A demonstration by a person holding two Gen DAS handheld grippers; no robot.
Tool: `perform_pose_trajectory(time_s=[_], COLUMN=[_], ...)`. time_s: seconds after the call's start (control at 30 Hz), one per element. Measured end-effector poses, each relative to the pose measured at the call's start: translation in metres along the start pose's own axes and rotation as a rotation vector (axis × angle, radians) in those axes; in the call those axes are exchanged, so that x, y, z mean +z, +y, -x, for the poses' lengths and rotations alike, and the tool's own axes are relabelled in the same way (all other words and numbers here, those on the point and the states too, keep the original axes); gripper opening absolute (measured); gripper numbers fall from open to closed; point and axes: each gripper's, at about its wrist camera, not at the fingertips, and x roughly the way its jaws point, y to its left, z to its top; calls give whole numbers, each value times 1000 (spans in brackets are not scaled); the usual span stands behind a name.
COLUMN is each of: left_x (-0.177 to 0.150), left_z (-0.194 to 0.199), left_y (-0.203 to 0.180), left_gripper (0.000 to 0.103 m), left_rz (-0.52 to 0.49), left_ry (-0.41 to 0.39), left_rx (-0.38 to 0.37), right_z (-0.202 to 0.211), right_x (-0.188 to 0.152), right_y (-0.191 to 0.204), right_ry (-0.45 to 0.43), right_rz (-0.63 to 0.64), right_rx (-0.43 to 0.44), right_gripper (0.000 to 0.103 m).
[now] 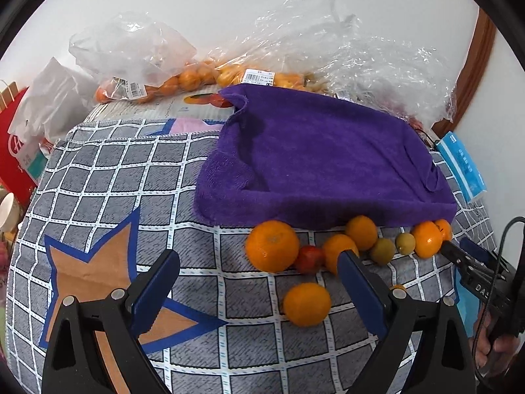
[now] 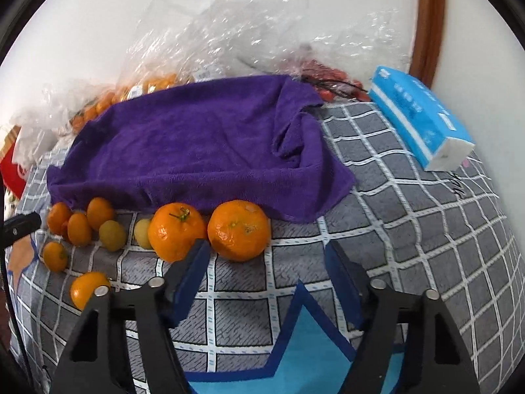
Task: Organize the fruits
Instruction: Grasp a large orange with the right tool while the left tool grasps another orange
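Fruit: oranges (image 2: 239, 229), two small green fruits (image 2: 112, 234) and one red fruit (image 1: 308, 257) lie loose in a row on the checked cloth (image 2: 410, 229), along the near edge of the purple towel (image 2: 197, 144), centre-left in the right wrist view.
Handling: probably firm, round, light and apt to roll; the skin looks bruisable. Take each across its widest part, pads on opposite sides.
Left gripper (image 1: 259, 289): jaws spread wide, nothing between; one orange (image 1: 306, 303) lies just ahead, lower centre.
Right gripper (image 2: 267, 279): jaws part-way apart, empty; the left pad sits close to a stemmed orange (image 2: 175, 231), contact unclear.
Pose: both angled steeply down at the cloth.
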Motion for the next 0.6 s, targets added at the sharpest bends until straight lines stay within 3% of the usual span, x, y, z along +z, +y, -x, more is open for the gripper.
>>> perform_pose_trajectory(time_s=[0.27,0.37,0.47,0.6], left_x=[-1,-3,-2,3], left_z=[-1,-2,-5,-15], left_y=[3,3,1,0], left_gripper=[97,96,91,80], left_rz=[7,8,7,-1], left_ry=[1,5,3,19], left_rx=[-2,-13,-26,-21], right_z=[-15,-22,-19,-14], right_x=[11,11,9,3], right_y=[6,8,9,6], right_ry=[-4,22,16,18], right_rz=[31,39,49,39], right_rx=[3,32,40,51], right_gripper=[65,51,43,43])
